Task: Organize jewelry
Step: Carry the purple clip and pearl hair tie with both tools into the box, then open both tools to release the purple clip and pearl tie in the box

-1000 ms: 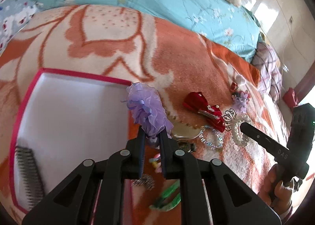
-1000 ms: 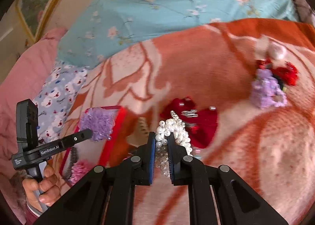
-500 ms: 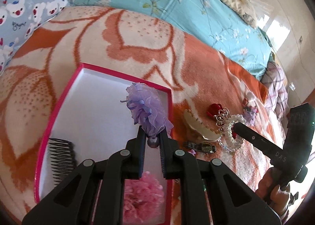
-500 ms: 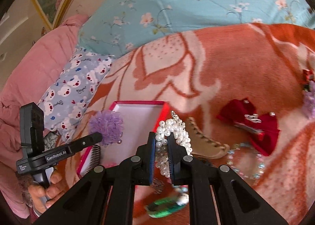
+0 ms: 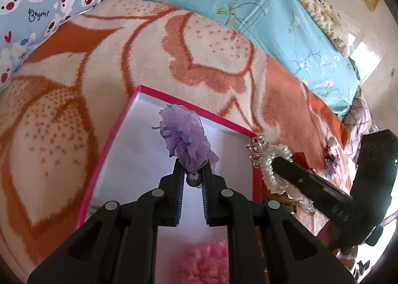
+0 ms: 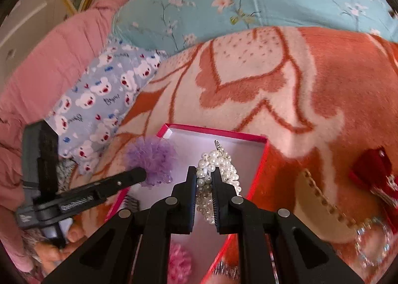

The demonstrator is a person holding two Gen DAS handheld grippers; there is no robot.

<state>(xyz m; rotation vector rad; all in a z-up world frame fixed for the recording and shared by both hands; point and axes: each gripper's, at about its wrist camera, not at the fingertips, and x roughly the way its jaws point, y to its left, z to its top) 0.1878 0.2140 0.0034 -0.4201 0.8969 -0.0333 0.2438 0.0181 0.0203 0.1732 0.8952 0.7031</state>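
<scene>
My left gripper (image 5: 191, 170) is shut on a purple ruffled hair flower (image 5: 185, 137), held over the white inside of the pink-rimmed box (image 5: 119, 119). In the right wrist view the same purple flower (image 6: 153, 159) hangs at the tip of the left gripper (image 6: 139, 174) above the box (image 6: 261, 159). My right gripper (image 6: 204, 172) is shut on a pearl hair piece (image 6: 221, 162), also over the box. From the left wrist, the pearl piece (image 5: 271, 159) sits at the box's right rim, on the right gripper (image 5: 273, 163). A pink flower (image 5: 206, 259) lies in the box.
A black comb (image 6: 131, 202) and the pink flower (image 6: 179, 261) lie in the box. On the orange-and-cream blanket (image 6: 248, 80) to the right lie a beige hair claw (image 6: 323, 199), a red bow (image 6: 373, 169) and a clear bead bracelet (image 6: 373, 241). Pillows lie beyond.
Both grippers have travelled left, from above the loose jewelry on the blanket to above the box, each still holding its piece. The jewelry pile has slid out to the right of view.
</scene>
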